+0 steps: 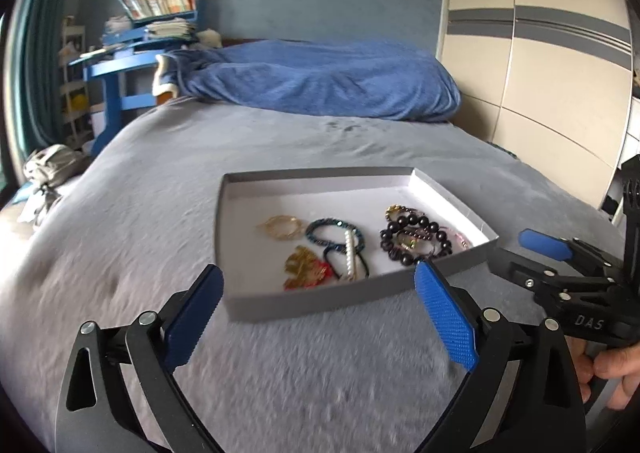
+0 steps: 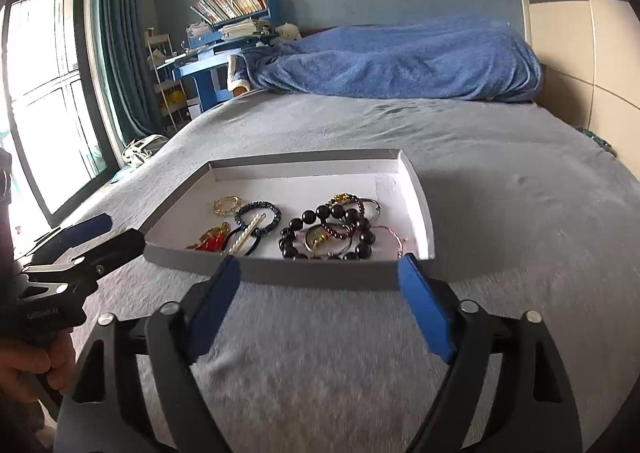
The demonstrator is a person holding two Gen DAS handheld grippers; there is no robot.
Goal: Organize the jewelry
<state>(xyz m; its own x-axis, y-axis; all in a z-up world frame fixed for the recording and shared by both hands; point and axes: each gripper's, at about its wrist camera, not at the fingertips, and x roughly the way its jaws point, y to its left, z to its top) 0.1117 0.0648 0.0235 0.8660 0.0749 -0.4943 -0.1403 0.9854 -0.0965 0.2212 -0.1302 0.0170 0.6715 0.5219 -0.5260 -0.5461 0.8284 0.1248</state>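
A shallow grey box lid (image 1: 320,303) (image 2: 304,273) with a white inside lies on the grey bed. It holds a gold ring bracelet (image 1: 282,227) (image 2: 227,206), a dark blue beaded bracelet (image 1: 334,235) (image 2: 258,215), a pearl hair clip (image 1: 350,255) (image 2: 248,235), a red and gold ornament (image 1: 306,273) (image 2: 210,241) and a black bead bracelet (image 1: 416,239) (image 2: 324,233) tangled with thinner bangles. My left gripper (image 1: 320,287) is open and empty, just before the lid's near wall. My right gripper (image 2: 320,273) is open and empty at the lid's near wall; it also shows in the left wrist view (image 1: 544,249).
The grey bed cover (image 1: 200,181) (image 2: 500,181) spreads all around the lid. A blue blanket (image 1: 320,81) (image 2: 400,61) lies at the far end. A blue desk (image 1: 116,73) with books stands far left, a wardrobe (image 1: 540,53) on the right, a window (image 2: 48,93) on the left.
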